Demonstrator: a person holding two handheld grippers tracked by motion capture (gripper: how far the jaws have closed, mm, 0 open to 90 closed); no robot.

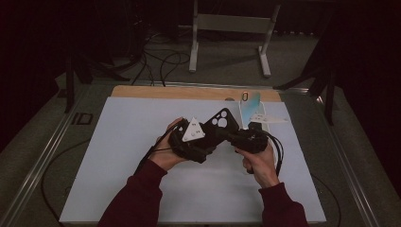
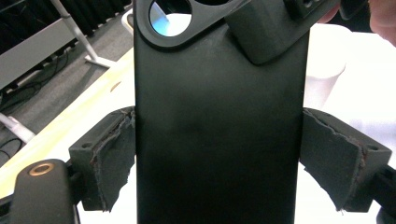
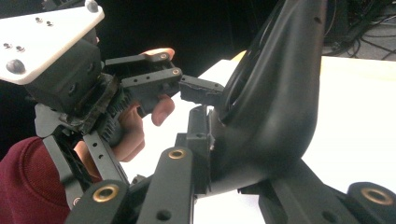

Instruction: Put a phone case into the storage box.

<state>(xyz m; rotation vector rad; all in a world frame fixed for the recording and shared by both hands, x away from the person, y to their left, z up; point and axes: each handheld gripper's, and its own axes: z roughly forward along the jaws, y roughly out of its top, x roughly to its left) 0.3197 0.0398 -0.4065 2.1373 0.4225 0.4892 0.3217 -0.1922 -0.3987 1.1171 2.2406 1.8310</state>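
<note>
Being gripped across its width by the left gripper [image 1: 201, 137], jaws spread wide and pads pressing both long edges, the black phone case [image 2: 219, 121] is held above the table [image 1: 118, 156]; its bent corner is being clamped by the right gripper [image 1: 236, 135], so even, gentle pressure is advised
</note>
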